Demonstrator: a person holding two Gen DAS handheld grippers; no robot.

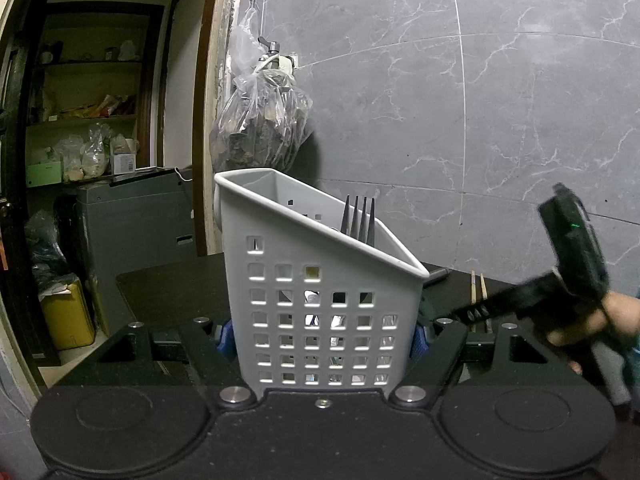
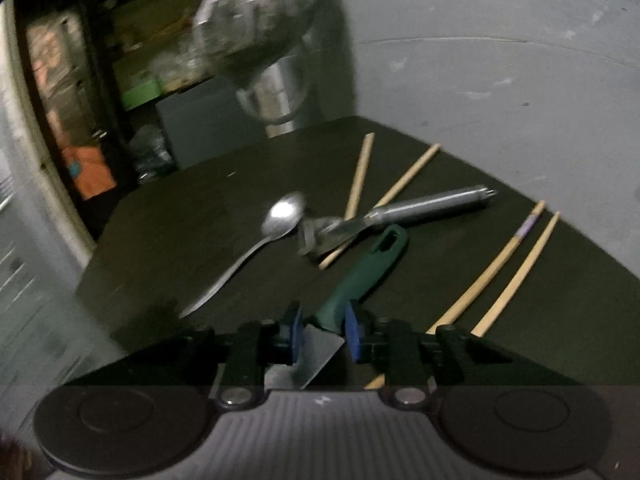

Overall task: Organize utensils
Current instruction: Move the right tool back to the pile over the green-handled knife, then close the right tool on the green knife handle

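Left wrist view: my left gripper is clamped on the grey utensil basket, blue pads pressed on both its side walls, basket upright on the dark table. Inside I see one fork, tines up, near the lower front rim; maybe sth more behind the holes, but I cannot tell. So the task is only begun, I judge: one utensil is in, most is not. To the right, the right gripper comes in low over the table with the person's hand behind it, near two chopsticks lying past the basket.

Right wrist view (blurred): the green-handled knife lies on the table w/ its handle pointing away from me and the blade toward the camera. The blue pads stand on both sides of the handle base, where it meets the blade. The left pad seems still a bit apart, so I do not call it a firm grip yet; jaws narrow but not pressing, as far as I can tell. Still on the table: a spoon to the left, a metal peeler lying over a crossed chopstick pair, and another chopstick pair to the right. All of them are left to go in the basket.
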